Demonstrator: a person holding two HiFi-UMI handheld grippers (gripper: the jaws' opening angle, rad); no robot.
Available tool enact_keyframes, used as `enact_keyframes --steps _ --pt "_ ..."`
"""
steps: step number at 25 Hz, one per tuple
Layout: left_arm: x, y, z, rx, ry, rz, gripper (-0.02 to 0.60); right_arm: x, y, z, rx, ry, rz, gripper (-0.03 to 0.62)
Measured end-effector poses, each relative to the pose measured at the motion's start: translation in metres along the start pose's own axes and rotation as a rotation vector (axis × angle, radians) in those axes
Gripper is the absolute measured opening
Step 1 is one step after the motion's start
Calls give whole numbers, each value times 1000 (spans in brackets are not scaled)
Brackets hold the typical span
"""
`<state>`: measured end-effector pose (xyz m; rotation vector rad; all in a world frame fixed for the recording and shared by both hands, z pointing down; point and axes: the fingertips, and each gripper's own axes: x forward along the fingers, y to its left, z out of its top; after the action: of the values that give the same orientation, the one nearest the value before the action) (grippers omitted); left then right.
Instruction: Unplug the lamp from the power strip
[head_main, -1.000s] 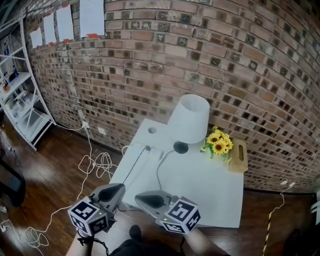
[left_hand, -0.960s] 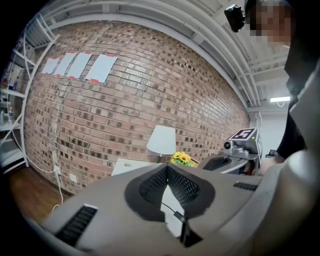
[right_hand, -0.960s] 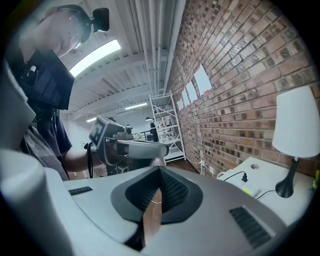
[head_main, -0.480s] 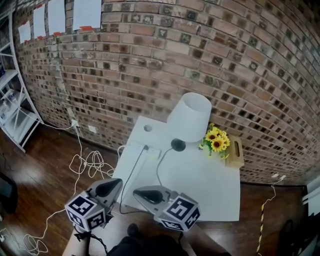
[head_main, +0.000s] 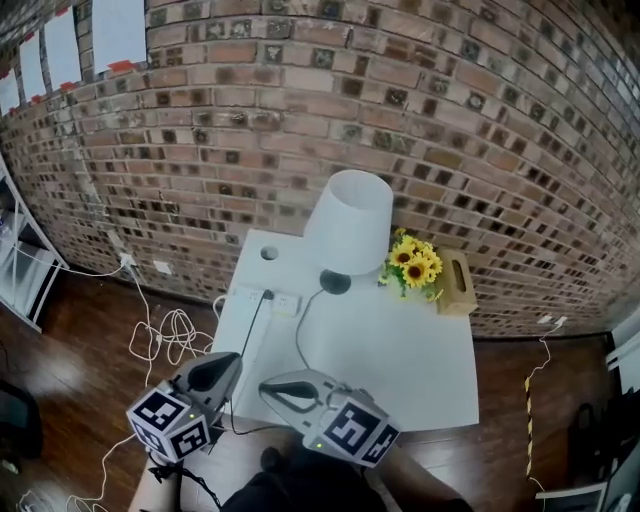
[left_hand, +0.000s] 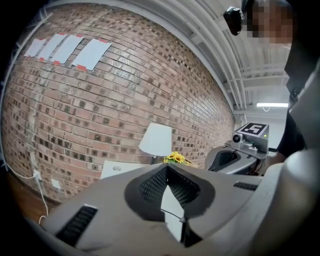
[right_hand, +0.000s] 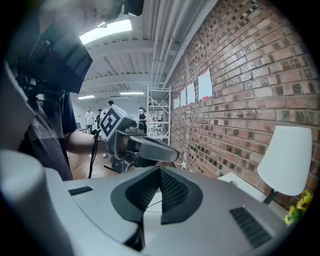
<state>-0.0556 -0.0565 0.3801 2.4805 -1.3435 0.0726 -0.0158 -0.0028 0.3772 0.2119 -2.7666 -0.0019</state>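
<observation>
A lamp with a white shade (head_main: 348, 220) stands at the back of the white table (head_main: 400, 360). Its black cord loops from the round base (head_main: 334, 283) over the tabletop. A black plug (head_main: 267, 295) sits in the white power strip (head_main: 262, 302) at the table's left side. Both grippers hover low, in front of the table's near edge. My left gripper (head_main: 232, 360) is shut and holds nothing, and so is my right gripper (head_main: 268, 388). In the left gripper view the shut jaws (left_hand: 166, 166) point toward the lamp (left_hand: 156, 139). The right gripper view shows the shut jaws (right_hand: 159, 170) and the lamp (right_hand: 285, 159) at right.
Sunflowers (head_main: 412, 262) and a wooden box (head_main: 455, 283) stand right of the lamp against the brick wall. White cables (head_main: 165, 335) lie tangled on the wooden floor left of the table, below a wall outlet (head_main: 160, 267). A white shelf (head_main: 20, 270) stands far left.
The view has swung right, so the shelf has slid almost out at left and the table sits more centred. Both grippers stay shut and low in front of the table.
</observation>
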Motion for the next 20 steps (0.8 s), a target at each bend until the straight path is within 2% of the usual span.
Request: enact_keyframes --steps 4,8,12,18,20 --pt "13 13 4 9 19 39 5 4 -19 -8 22 -8 21 -12" --pt "31 27 15 9 0 73 5 9 -45 -10 27 -25 45 -12" --pt "53 37 20 34 41 107 5 10 -71 -19 43 -31 56 -12" --pt "89 52 19 168 120 179 6 4 -113 -38 103 -29 69 -12" --pt "100 56 13 182 158 196 6 2 -123 -49 123 -19 77 -12"
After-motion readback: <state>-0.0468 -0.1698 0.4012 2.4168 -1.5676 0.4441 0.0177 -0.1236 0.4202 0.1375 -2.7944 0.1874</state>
